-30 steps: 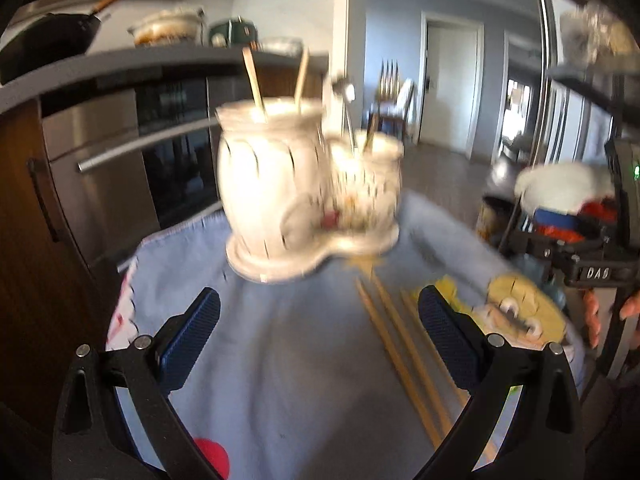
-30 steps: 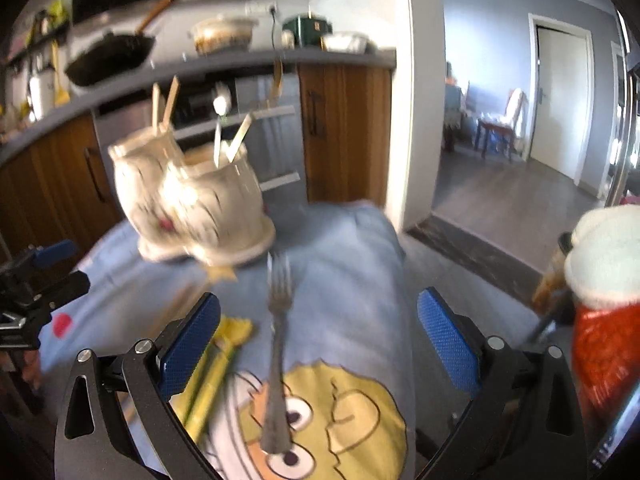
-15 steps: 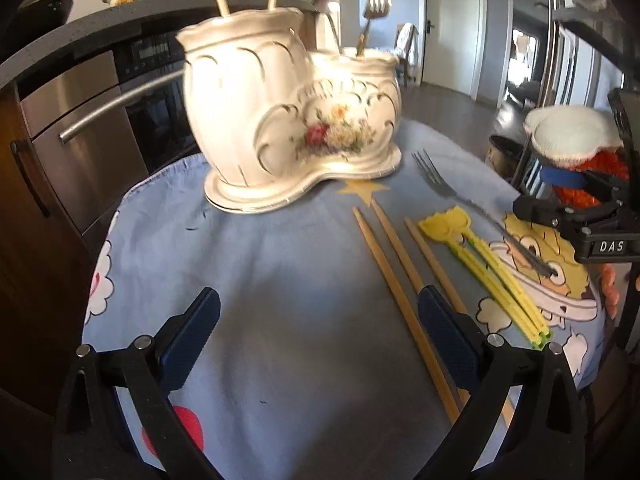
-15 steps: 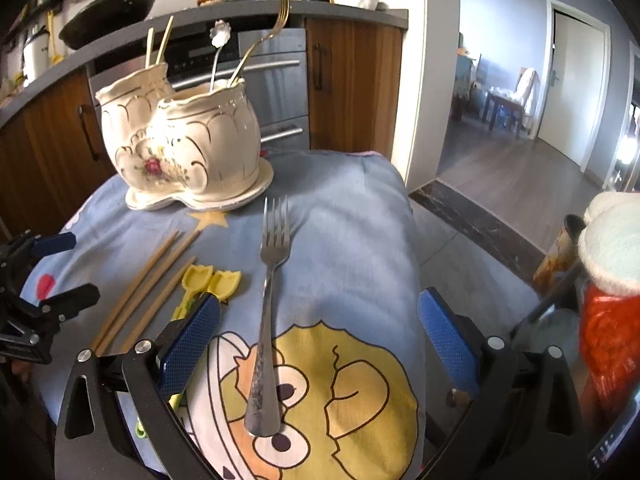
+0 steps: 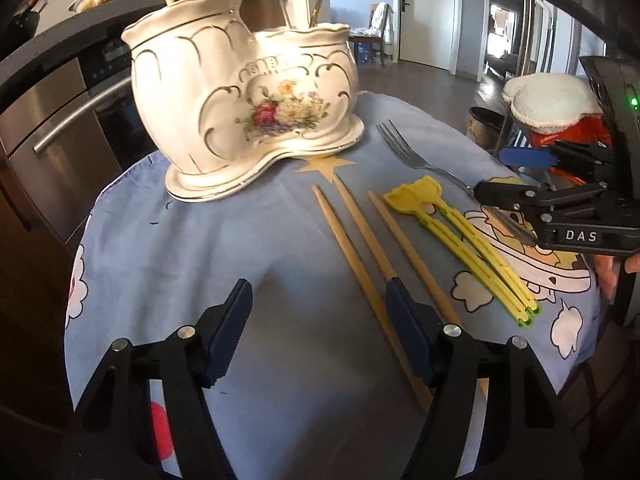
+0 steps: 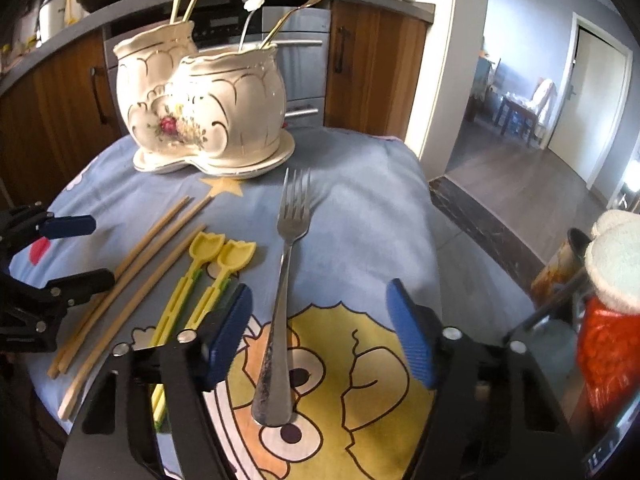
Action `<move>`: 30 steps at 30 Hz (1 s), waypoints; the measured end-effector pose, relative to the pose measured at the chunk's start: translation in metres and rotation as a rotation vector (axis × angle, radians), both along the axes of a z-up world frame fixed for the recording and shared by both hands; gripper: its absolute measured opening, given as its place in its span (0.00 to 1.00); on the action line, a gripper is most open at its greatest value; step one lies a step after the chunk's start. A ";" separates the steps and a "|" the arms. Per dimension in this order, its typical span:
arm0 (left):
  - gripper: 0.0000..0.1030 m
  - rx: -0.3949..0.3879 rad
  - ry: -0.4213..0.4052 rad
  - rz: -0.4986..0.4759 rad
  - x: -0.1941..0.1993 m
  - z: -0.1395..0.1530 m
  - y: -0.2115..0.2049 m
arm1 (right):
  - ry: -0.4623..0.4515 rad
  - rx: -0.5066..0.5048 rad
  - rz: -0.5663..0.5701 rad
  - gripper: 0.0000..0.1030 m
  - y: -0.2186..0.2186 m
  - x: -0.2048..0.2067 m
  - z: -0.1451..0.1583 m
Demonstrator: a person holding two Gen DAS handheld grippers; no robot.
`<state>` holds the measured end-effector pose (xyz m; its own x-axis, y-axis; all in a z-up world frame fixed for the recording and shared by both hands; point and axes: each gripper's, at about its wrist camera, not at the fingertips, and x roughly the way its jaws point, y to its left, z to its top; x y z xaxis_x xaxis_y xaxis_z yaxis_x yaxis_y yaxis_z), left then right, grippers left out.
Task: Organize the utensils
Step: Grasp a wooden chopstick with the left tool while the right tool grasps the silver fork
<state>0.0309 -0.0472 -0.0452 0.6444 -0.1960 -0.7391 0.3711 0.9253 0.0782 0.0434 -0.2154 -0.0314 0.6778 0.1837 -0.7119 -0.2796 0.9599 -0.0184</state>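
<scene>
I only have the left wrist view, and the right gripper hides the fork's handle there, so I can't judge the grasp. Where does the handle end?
Observer: The fork ends on the yellow cartoon face, between the right gripper's fingers.
Operator: Is it centred between them?
Observer: No. It lies nearer the finger on the side of the yellow picks.
Operator: Are the jaws closing on it?
Observer: They stand wide apart, and neither one touches the handle.
</scene>
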 end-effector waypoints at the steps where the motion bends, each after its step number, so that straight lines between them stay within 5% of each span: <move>1: 0.63 0.008 0.003 -0.002 0.000 -0.001 -0.001 | 0.001 0.002 0.003 0.61 0.000 -0.001 0.000; 8: 0.10 -0.025 0.056 -0.094 0.000 0.000 -0.012 | 0.053 0.027 0.027 0.37 0.008 0.004 -0.007; 13: 0.08 -0.042 0.078 -0.103 0.005 0.000 -0.006 | 0.061 0.043 0.039 0.23 0.014 0.012 -0.010; 15: 0.06 -0.042 0.086 -0.096 0.007 0.002 0.000 | 0.066 0.055 0.037 0.07 0.014 0.015 -0.010; 26: 0.06 0.042 0.134 -0.142 -0.007 0.004 0.027 | 0.153 0.028 0.082 0.07 0.000 0.005 -0.005; 30: 0.07 0.039 0.150 -0.152 -0.013 0.003 0.033 | 0.147 0.013 0.077 0.18 0.003 0.008 -0.003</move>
<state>0.0182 -0.0139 -0.0423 0.4920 -0.2523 -0.8333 0.5166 0.8550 0.0462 0.0518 -0.2125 -0.0343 0.5505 0.2403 -0.7995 -0.3507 0.9356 0.0398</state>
